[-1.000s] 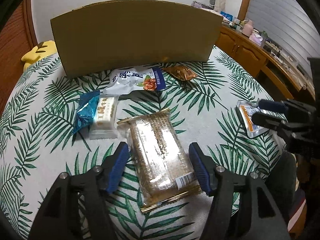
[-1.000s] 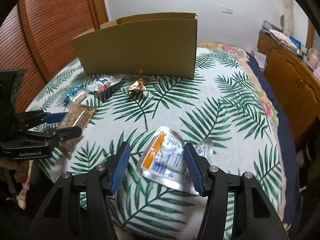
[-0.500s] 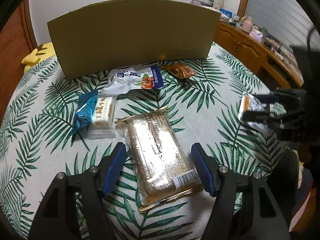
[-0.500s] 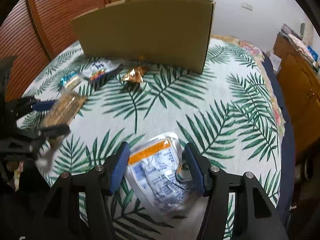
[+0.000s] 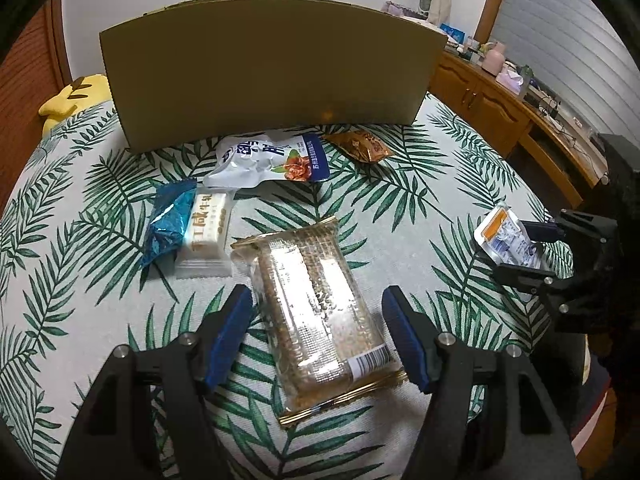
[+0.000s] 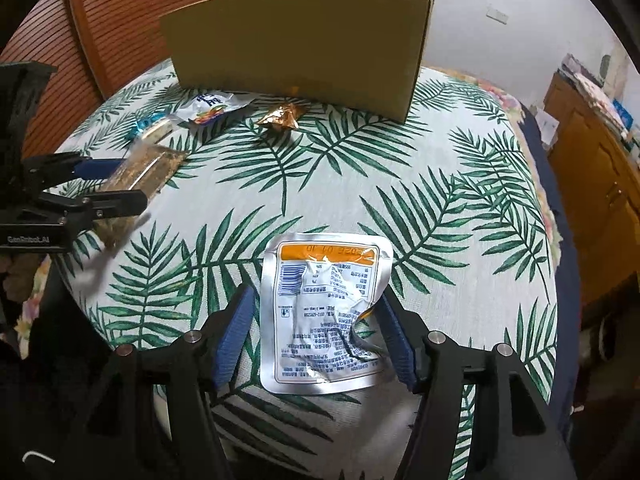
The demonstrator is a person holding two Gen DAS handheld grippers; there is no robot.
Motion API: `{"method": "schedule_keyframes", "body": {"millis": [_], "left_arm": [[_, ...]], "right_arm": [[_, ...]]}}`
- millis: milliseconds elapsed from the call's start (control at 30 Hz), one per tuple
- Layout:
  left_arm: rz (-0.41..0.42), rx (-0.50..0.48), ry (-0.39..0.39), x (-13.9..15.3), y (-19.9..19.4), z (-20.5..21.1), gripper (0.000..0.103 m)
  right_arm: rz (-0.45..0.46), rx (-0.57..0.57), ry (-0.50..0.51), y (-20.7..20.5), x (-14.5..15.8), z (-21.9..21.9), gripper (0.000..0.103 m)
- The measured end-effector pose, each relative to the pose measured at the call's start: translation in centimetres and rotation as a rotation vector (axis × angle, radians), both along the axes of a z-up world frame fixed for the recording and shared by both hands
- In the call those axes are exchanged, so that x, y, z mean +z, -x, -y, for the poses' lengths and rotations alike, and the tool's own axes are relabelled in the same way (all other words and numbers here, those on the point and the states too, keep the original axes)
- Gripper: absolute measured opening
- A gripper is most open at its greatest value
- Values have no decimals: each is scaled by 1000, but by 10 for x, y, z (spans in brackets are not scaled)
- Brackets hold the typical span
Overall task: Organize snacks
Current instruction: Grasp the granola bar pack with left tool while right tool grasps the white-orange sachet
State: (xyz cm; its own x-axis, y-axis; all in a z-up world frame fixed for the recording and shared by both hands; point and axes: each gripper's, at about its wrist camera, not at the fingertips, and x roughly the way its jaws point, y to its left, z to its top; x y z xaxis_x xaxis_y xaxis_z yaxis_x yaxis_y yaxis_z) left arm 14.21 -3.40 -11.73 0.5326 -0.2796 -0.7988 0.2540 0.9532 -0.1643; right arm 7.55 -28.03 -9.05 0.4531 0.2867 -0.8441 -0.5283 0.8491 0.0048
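I read the task as barely begun: every snack I can see lies on the bench (image 5: 400,208), none visibly inside the cardboard box (image 5: 272,68) standing at the top of the frame. My left claw (image 5: 316,332) is wide open, straddling the long clear-wrapped cracker pack (image 5: 316,304) without touching it. My right claw (image 6: 316,332) is also open around the silver pouch (image 6: 324,312), pads close to its sides; I cannot tell whether they touch it. Still waiting upper left in the left view: blue wrapper (image 5: 168,220), white bar (image 5: 208,236), white-and-blue bag (image 5: 272,158), and a small brown packet (image 5: 362,146). The pouch sits near the bench's lower edge; the middle is bare, giving room toward the box.
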Motion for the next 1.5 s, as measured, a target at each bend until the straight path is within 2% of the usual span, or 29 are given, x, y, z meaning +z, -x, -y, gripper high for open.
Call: {"method": "schedule_keyframes", "body": {"millis": [333, 433, 733, 1133, 1233, 1300, 1500], "left_arm": [[13, 0, 35, 2, 6, -12, 48], [11, -1, 48, 2, 6, -16, 47], [23, -18, 15, 2, 7, -16, 46], [44, -36, 0, 4, 13, -17, 39], [47, -43, 16, 6, 16, -18, 39], [53, -45, 18, 8, 18, -17, 39], [78, -56, 42, 15, 25, -17, 39]], "right_arm": [[14, -96, -4, 6, -2, -1, 67], [22, -126, -11, 8, -3, -3, 70], [52, -180, -26, 11, -5, -4, 72], [58, -187, -29, 12, -5, -3, 74], [65, -200, -30, 11, -5, -2, 70], [70, -208, -37, 10, -4, -1, 60], [87, -216, -43, 13, -3, -1, 59]]}}
